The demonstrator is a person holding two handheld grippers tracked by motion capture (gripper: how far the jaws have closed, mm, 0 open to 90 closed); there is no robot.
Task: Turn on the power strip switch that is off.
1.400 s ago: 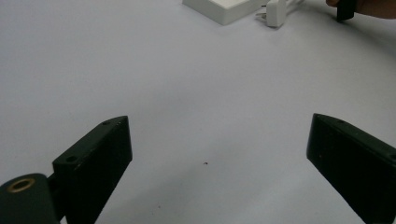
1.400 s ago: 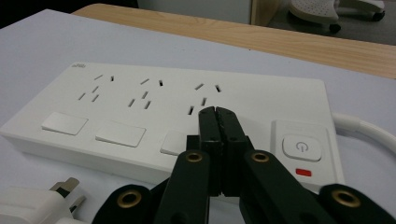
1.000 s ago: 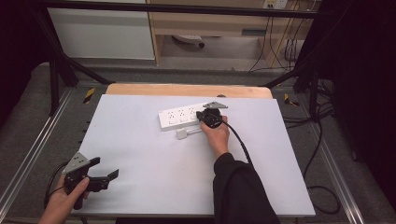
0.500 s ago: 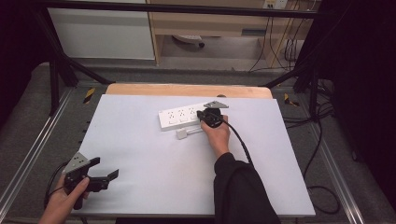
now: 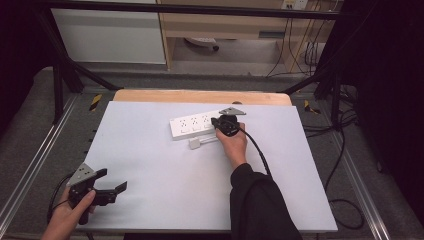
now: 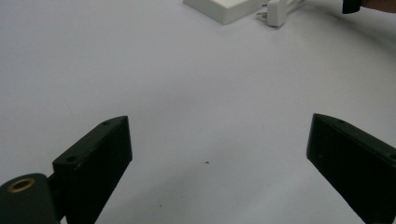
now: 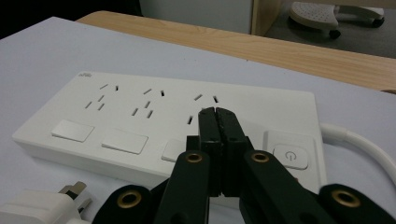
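Note:
A white power strip [image 5: 192, 125] lies at the back middle of the white table [image 5: 150, 165], with three socket groups and a row of switches [image 7: 140, 116]. A loose white plug [image 5: 196, 143] rests just in front of it [image 7: 42, 205]. My right gripper [image 5: 220, 124] is shut with nothing between its jaws; its tips [image 7: 218, 112] hover over the strip's right end, by the third socket and beside the power button [image 7: 290, 156]. My left gripper [image 5: 107, 187] is held near the table's front left corner, jaws wide open [image 6: 219, 158] and empty.
The strip's white cable [image 7: 359, 144] runs off to its right. A wooden board edge [image 5: 200, 96] lies behind the white table. The far strip [image 6: 224, 8] and plug [image 6: 276, 10] sit at the top of the left gripper view.

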